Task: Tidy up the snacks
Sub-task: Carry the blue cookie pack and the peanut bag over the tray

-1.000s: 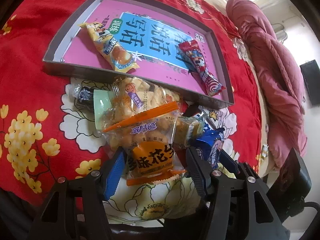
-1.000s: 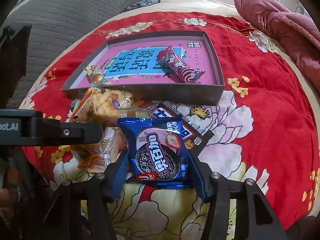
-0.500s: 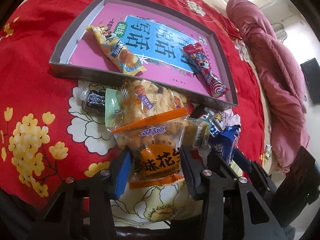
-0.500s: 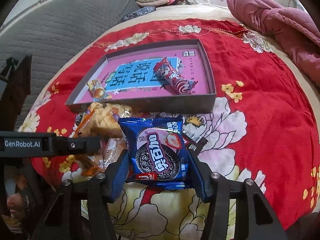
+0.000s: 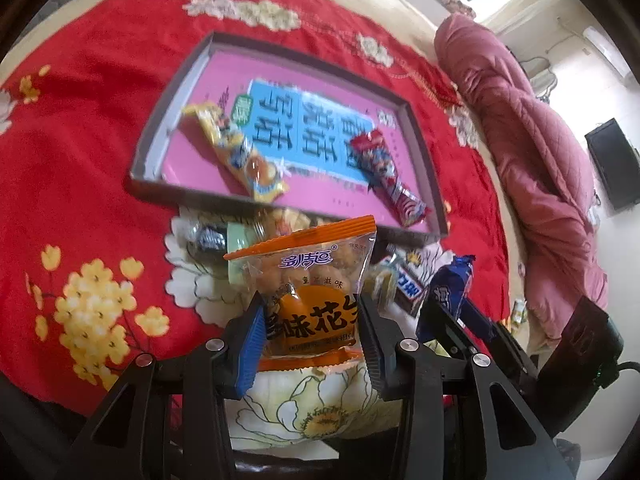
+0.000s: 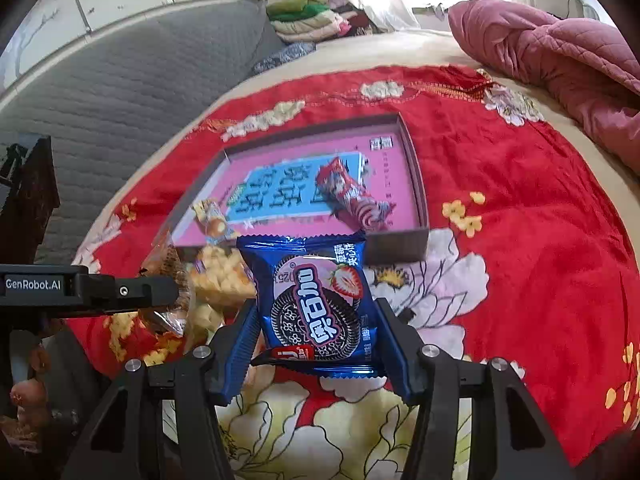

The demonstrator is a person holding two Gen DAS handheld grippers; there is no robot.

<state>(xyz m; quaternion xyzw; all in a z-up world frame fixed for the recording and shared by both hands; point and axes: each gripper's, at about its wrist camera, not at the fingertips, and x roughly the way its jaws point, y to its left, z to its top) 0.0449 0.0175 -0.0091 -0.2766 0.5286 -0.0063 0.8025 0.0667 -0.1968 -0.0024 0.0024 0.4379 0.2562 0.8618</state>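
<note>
Left gripper [image 5: 310, 330] clamped on orange peanut packet [image 5: 306, 288], right gripper [image 6: 314, 338] clamped on blue cookie packet [image 6: 316, 300]; both held just short of the tray's [image 5: 154, 148] near wall. Advice: carry each over that wall, lower flat onto bare pink floor beside the yellow bar [image 5: 236, 156] and red bar [image 5: 386, 178], then release.

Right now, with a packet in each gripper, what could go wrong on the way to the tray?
1. The left gripper pinches only the lower end of the orange peanut packet; the slick film might slip.
2. The right gripper with the blue cookie packet sits close beside the left; they could collide.
3. The tray already holds a yellow packet and red packet; drops may land on them.
</note>
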